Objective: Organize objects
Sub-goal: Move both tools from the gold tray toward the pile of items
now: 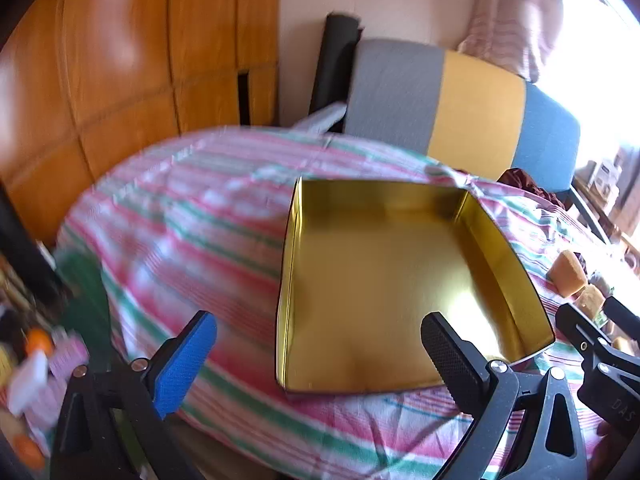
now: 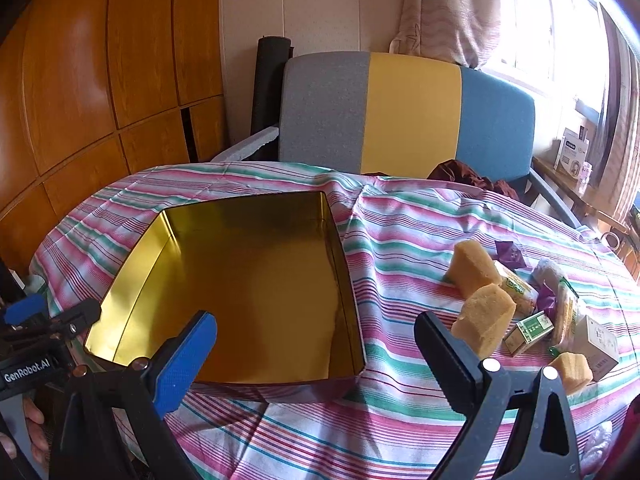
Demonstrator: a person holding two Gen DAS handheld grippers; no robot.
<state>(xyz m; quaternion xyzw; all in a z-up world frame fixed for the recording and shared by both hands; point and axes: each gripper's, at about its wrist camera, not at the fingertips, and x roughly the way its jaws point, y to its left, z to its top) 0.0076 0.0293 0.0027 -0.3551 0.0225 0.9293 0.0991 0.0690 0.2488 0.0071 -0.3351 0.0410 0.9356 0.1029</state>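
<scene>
Both claws (image 1: 318, 354) (image 2: 316, 354) spread, empty, above gold tin's (image 2: 132, 264) near rim.

left tool (image 1: 318, 354): showing black frame, one blue pad, one black ribbed pad, silver screws | right tool (image 2: 316, 354): looking identical | "GenRobot.AI" label showing on left tool's side
</scene>
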